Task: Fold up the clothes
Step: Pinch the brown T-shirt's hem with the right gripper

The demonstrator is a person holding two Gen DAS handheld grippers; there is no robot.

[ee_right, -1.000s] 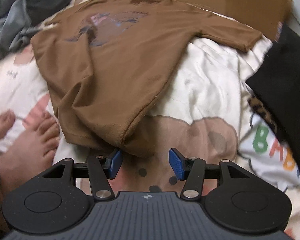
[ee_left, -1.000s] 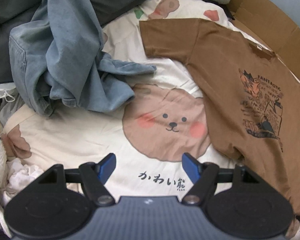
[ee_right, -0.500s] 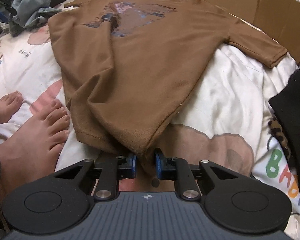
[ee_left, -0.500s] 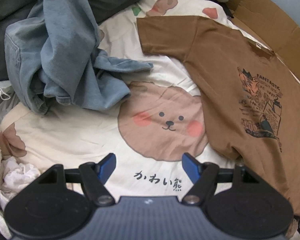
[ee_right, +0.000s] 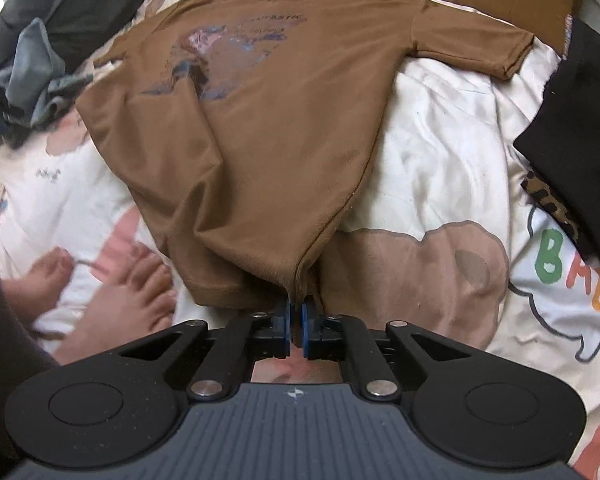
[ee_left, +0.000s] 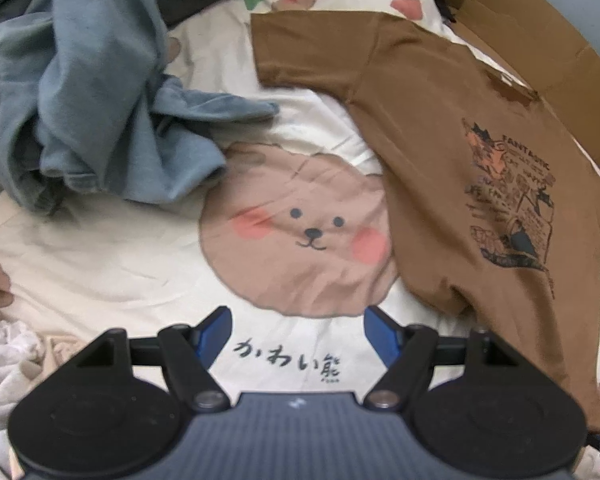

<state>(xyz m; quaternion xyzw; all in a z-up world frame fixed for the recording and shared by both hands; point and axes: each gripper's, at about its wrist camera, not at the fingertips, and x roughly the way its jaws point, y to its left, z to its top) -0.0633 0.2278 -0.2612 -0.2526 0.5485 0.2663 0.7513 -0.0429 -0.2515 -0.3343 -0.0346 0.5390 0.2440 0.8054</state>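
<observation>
Your working surface is one cream bear-print quilt [ee_left: 112, 264], spread wide, which I judge gives the garment room to lie flat. On it lies one brown T-shirt [ee_right: 260, 128], print side up, collar at twelve o'clock in the right wrist view, both sleeves out to the sides; in the left wrist view it fills the field from one to four o'clock. That layout suits a fold begun from the hem.

One heap of blue-grey clothing [ee_left: 84, 92] sits at ten o'clock in the left view, crumpled and clear of the shirt, probably waiting its turn. One black garment [ee_right: 580, 128] lies at three o'clock in the right view. One sheet of cardboard [ee_left: 540, 52] stands behind the collar.

Your two bare feet [ee_right: 112, 292] rest on the quilt at eight o'clock, beside the hem.

Your right gripper [ee_right: 296, 316] is clamped tight on the shirt's bottom hem, which bunches into it. Your left gripper [ee_left: 296, 328] stands wide apart over the bear's face, holding nothing, the shirt's near edge at its three o'clock.
</observation>
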